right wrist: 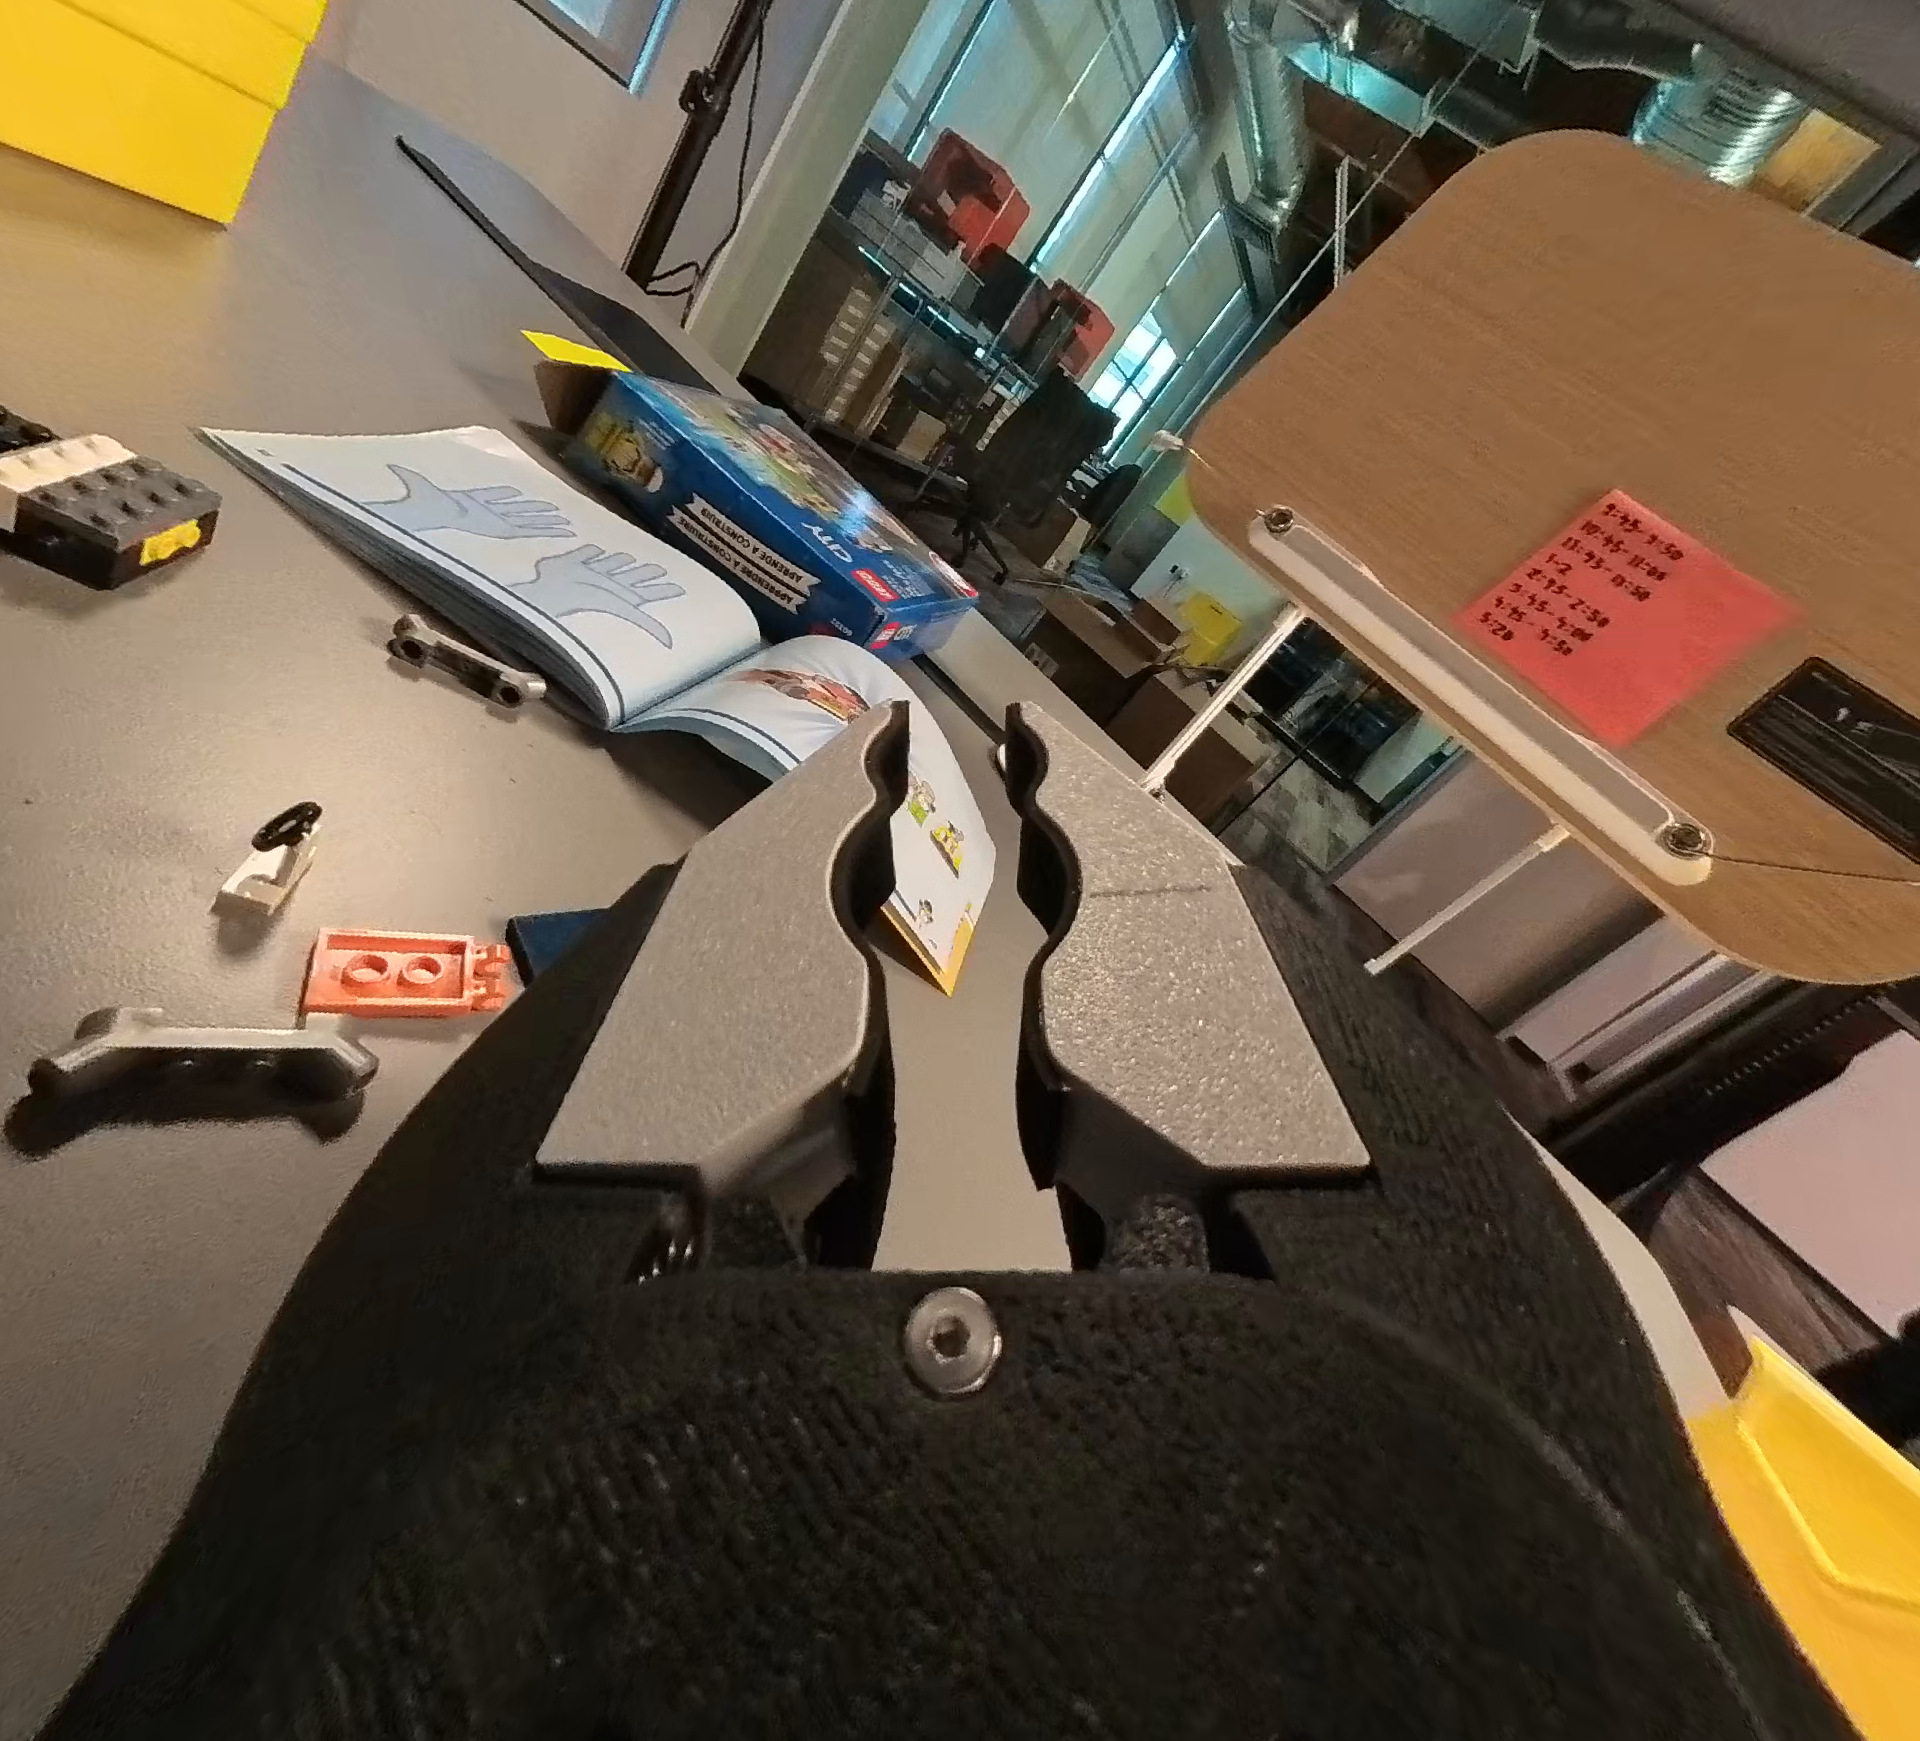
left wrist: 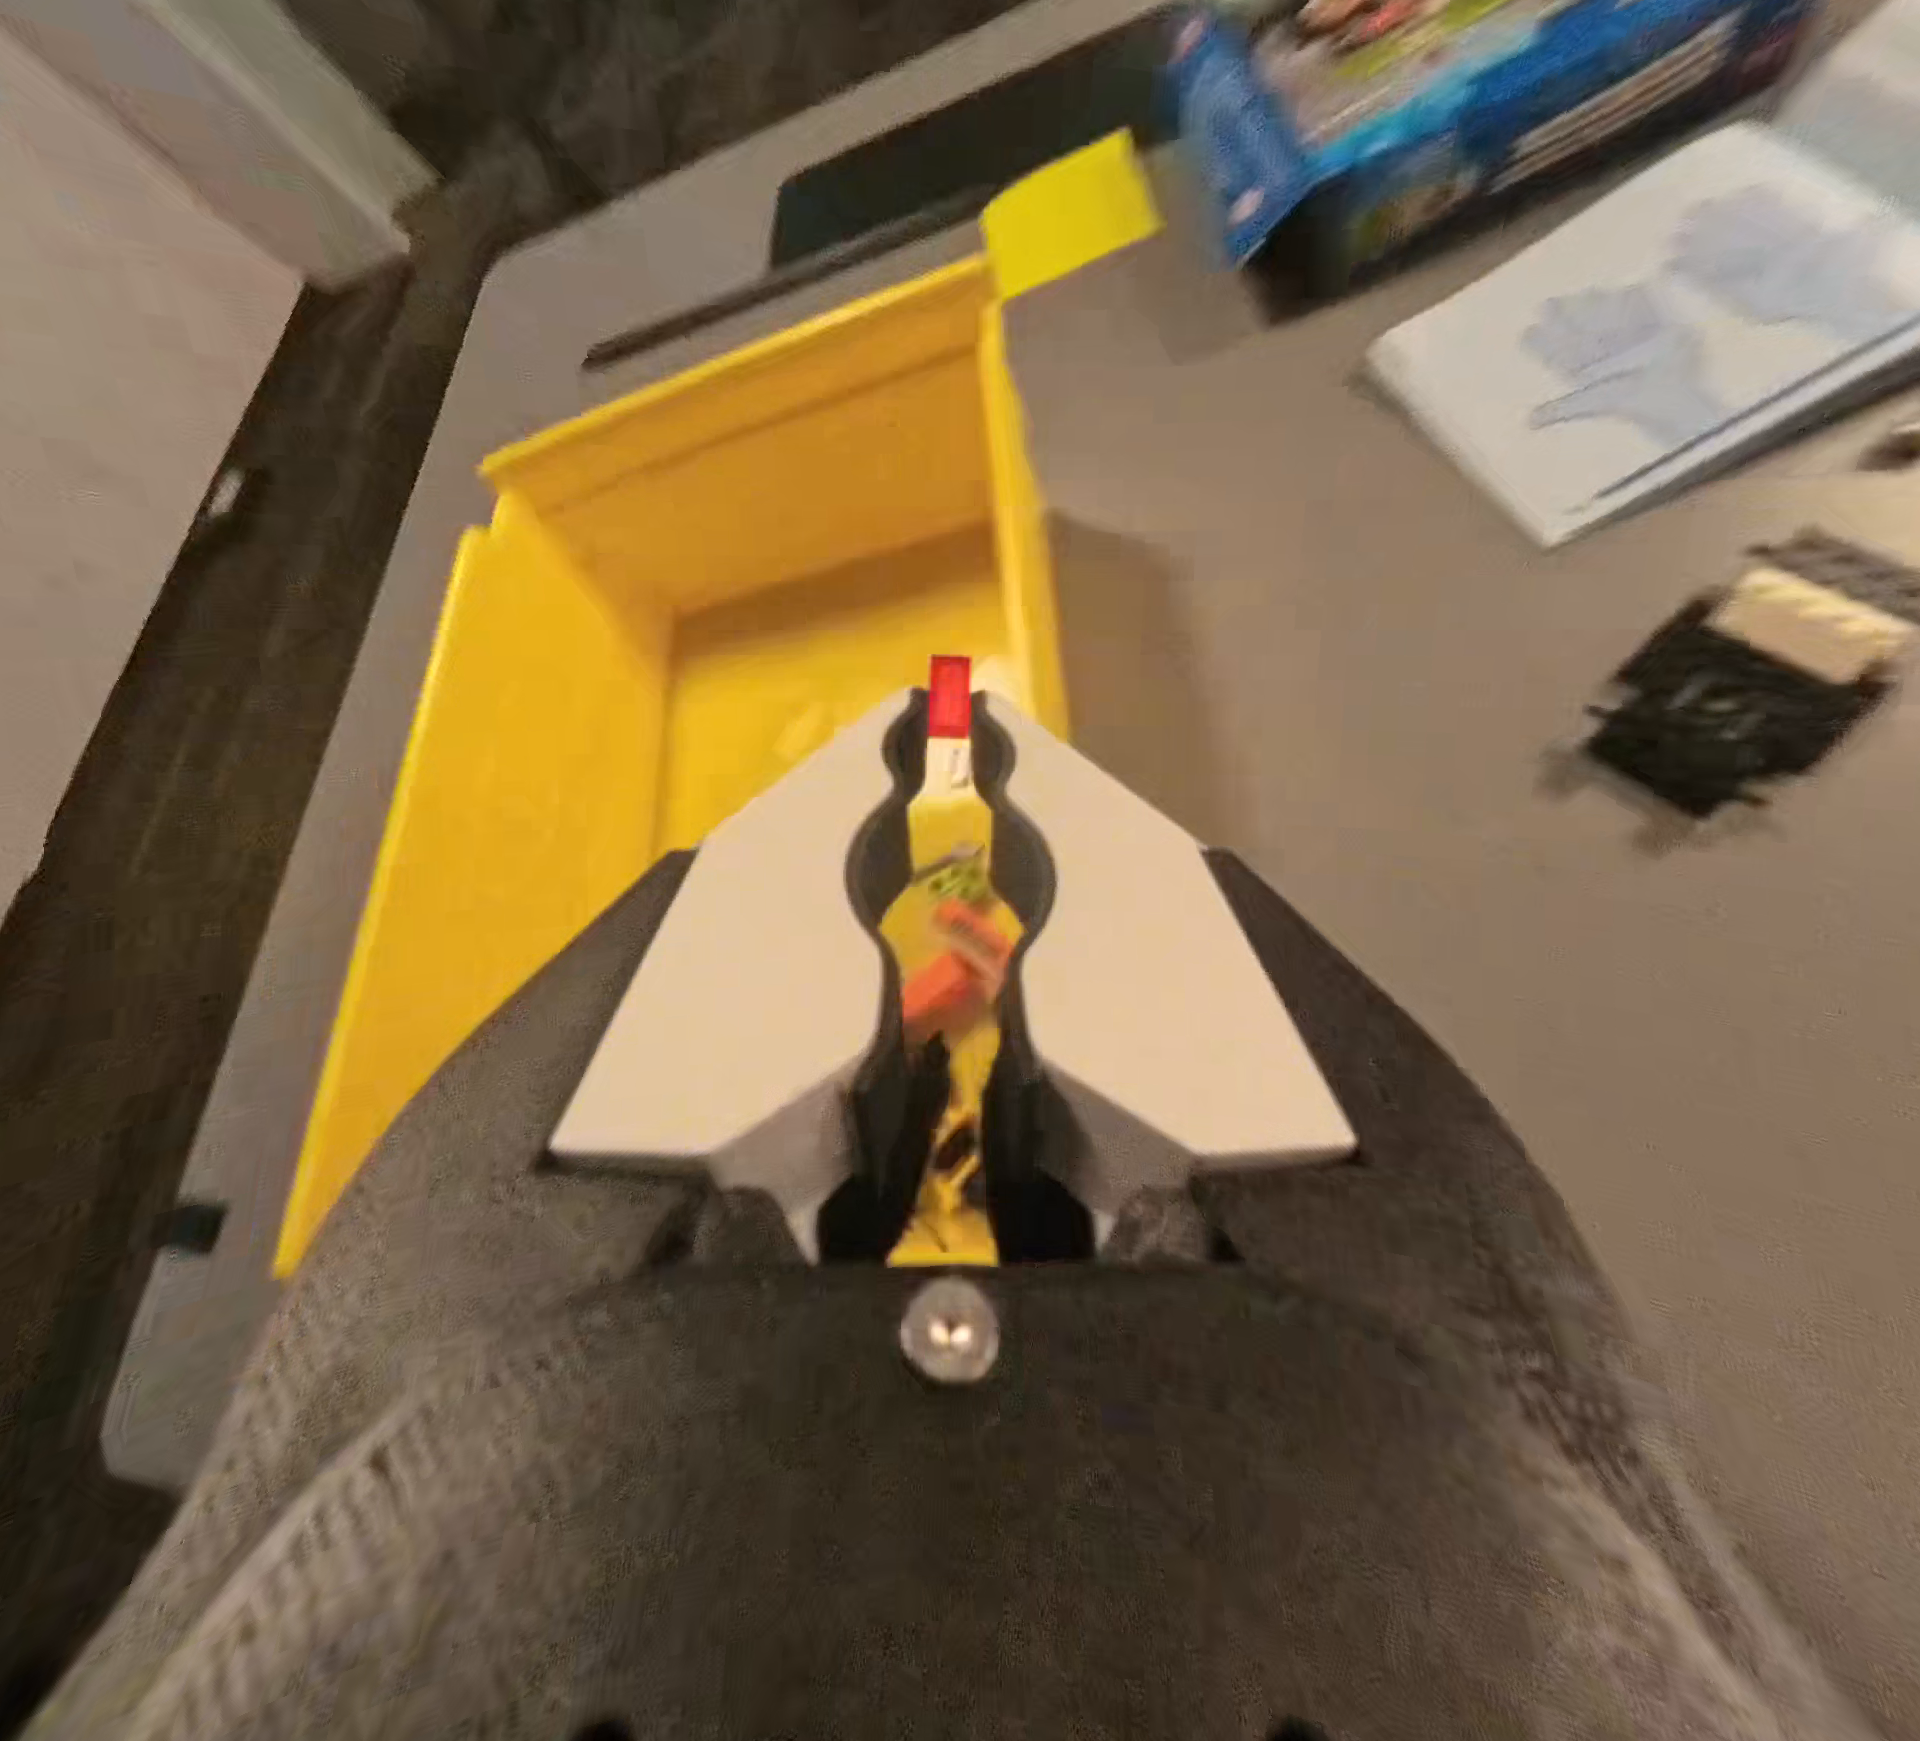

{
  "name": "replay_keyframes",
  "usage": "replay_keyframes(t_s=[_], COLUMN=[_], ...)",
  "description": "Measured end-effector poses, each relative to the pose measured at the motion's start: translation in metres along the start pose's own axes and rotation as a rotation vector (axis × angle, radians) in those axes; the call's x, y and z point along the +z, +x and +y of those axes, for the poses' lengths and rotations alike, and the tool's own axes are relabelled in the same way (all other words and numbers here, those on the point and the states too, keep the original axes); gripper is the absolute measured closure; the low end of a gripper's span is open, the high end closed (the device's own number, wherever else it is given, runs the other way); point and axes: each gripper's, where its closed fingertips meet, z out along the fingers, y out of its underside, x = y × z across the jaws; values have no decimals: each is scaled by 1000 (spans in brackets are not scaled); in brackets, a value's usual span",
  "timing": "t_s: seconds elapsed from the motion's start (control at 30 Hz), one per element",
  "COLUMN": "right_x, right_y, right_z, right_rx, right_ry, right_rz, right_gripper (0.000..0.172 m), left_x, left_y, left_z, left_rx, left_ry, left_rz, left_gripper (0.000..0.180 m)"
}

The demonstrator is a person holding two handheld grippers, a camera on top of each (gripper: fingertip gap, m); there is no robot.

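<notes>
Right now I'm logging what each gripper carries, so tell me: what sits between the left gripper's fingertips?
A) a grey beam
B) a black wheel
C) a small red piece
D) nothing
C: in the left wrist view the left gripper has its fingertips closed against a small red piece, held above the yellow bin.

Above the open yellow bin [left wrist: 582,756] the way down is clear, walls closing it on all sides. On the counter [right wrist: 312,320], bare lanes run between the open booklet [right wrist: 499,548], blue box [right wrist: 769,507], black brick assembly [right wrist: 104,507] and scattered small pieces. A wooden tabletop [right wrist: 1621,465] overhangs on the right.
</notes>
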Motion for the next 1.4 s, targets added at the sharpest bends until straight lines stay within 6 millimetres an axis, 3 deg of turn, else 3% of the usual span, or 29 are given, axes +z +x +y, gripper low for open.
replay_keyframes(t_s=[0.07,0.2,0.3,0.4,0.53,0.6,0.7,0.77,0.8,0.93,1.1,1.27,1.3,1.33,1.4], right_x=[0,0,0,0,0,0,1,1,1,0,0,2,2,2,1], right_y=[0,0,0,0,-1,-1,-1,-2,-2,-2,-3,-7,-7,-7,-7], right_z=[0,0,0,-1,0,0,-1,-1,-1,-1,-2,-2,-2,-2,-3], right_rx=[4,2,1,3,0,1,0,-1,-1,2,4,-4,-6,-6,-2], right_ry=[3,2,2,3,1,2,1,2,2,5,8,10,10,10,12], right_rz=[1,0,-1,-1,-3,-3,-6,-7,-8,-8,-15,-31,-32,-32,-30], right_gripper=[155,155,155,155,155,155,155,155,155,155,155,155,155,155,155], left_x=[6,17,22,19,-3,-8,-16,-21,-16,7,28,41,42,44,45], left_y=[-18,-23,-27,-36,-37,-4,105,181,209,288,325,326,328,328,329], left_z=[26,71,90,80,40,6,-35,-38,-34,-20,-10,-17,-18,-19,-20], left_rx=[-73,-182,-223,-229,-139,-88,-28,48,95,184,174,223,233,241,229], left_ry=[-104,-292,-370,-309,-160,-24,151,167,149,83,-11,38,46,57,41], left_rz=[-9,39,4,-78,-146,-12,446,714,771,907,1007,938,929,906,892], left_gripper=[175,175,141,128,142,150,153,152,149,143,139,145,149,164,165])
